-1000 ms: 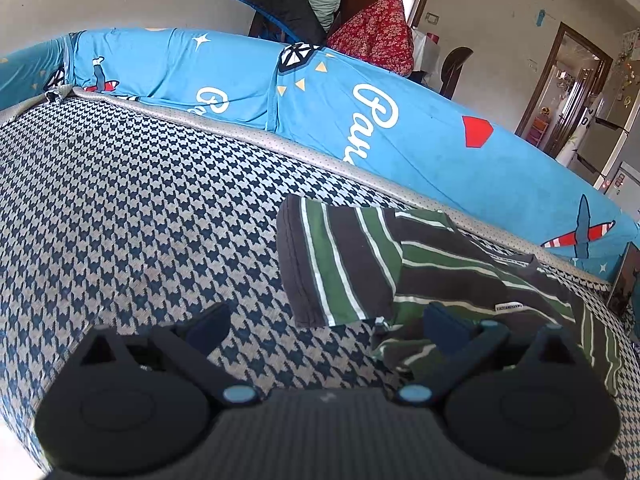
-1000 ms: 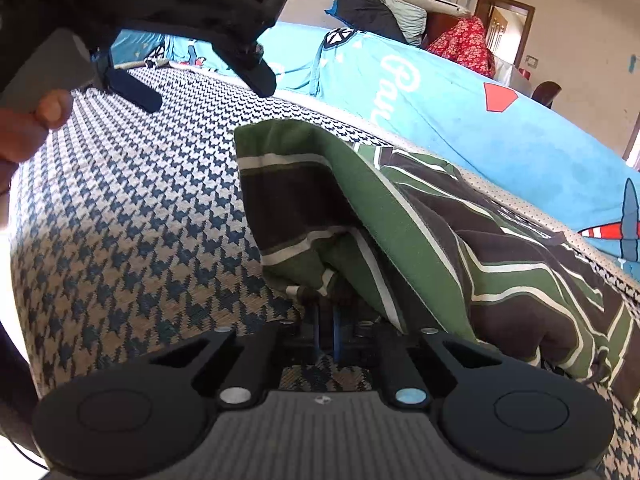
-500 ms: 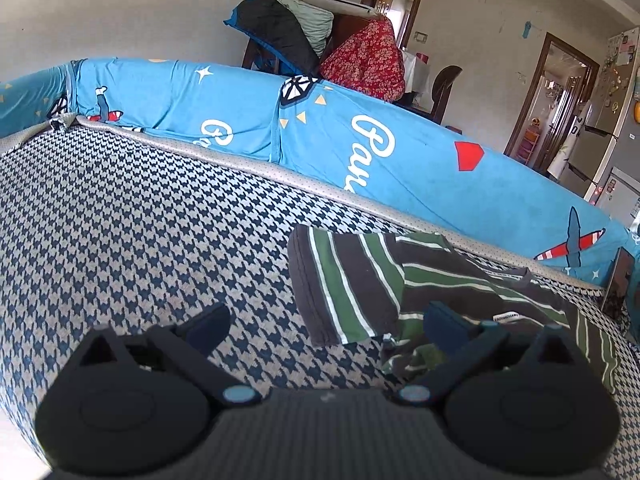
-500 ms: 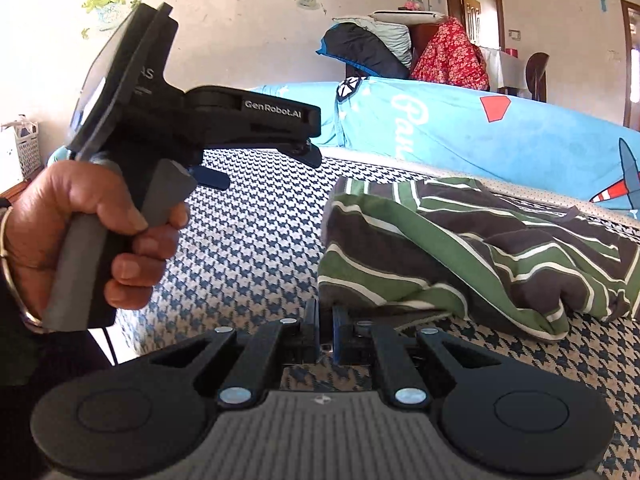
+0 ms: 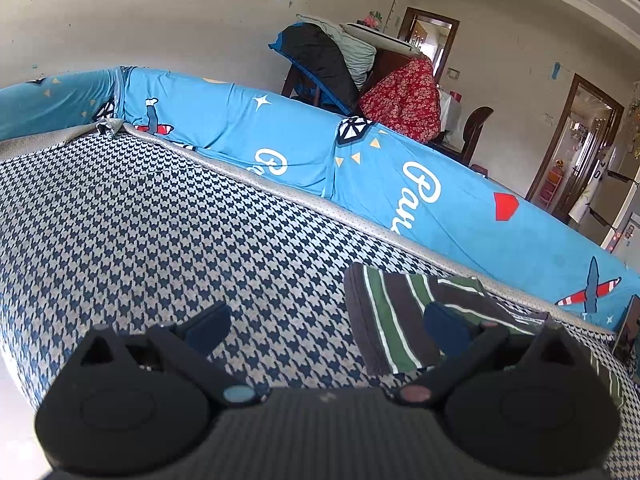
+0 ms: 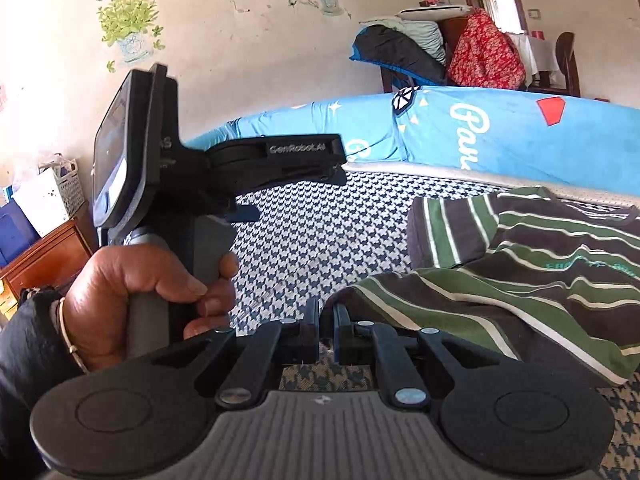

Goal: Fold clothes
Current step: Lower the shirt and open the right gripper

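Cream wall point(image 6: 240, 80) with plant decals point(image 6: 128, 28); blue bolster point(image 5: 360, 176) edges the houndstooth bed point(image 5: 140, 220); wooden doorways point(image 5: 576, 152) beyond, daylit.

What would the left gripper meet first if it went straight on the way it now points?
Probably the houndstooth bed cover: the open left gripper aims across it toward the blue cushion. The striped shirt lies off to its right; depth is unclear.
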`<state>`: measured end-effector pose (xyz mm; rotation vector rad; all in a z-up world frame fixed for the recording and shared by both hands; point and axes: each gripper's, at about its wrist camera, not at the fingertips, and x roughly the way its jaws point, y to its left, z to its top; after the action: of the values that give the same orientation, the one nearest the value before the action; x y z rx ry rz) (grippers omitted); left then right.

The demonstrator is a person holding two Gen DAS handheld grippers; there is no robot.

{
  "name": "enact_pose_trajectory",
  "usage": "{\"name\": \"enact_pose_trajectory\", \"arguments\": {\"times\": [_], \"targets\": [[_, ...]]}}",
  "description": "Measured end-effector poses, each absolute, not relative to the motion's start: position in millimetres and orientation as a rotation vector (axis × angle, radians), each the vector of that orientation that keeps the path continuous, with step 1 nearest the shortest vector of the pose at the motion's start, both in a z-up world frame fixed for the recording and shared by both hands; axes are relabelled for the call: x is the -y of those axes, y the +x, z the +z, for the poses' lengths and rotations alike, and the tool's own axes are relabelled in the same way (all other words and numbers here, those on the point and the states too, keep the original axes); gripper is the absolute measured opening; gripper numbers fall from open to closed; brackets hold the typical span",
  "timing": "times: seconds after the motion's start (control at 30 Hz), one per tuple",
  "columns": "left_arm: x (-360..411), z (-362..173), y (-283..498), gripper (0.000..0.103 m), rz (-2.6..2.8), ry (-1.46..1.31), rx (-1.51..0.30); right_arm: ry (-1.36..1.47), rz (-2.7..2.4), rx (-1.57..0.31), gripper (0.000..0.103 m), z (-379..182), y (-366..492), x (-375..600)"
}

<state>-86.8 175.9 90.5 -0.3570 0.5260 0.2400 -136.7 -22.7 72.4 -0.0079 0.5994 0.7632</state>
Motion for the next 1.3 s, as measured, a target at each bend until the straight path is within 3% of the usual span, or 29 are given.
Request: {"name": "enact_pose_trajectory", "arguments": {"times": [0.4, 1.0, 1.3], "targets": [[-139, 83, -80, 0.103, 0.132, -0.263, -0.575, -0.080, 0.682, -0.641, 0.014, 54, -151, 44], [-66, 53, -94, 0.103, -0.082, -0.059, -0.715, -0.288, 0.380, -0.684, 0.039, 50, -114, 146], [-32, 36, -88, 0.103, -0.167, 0.053, -0.776, -0.257, 0.425, -0.832, 0.047, 36, -68, 175]]}}
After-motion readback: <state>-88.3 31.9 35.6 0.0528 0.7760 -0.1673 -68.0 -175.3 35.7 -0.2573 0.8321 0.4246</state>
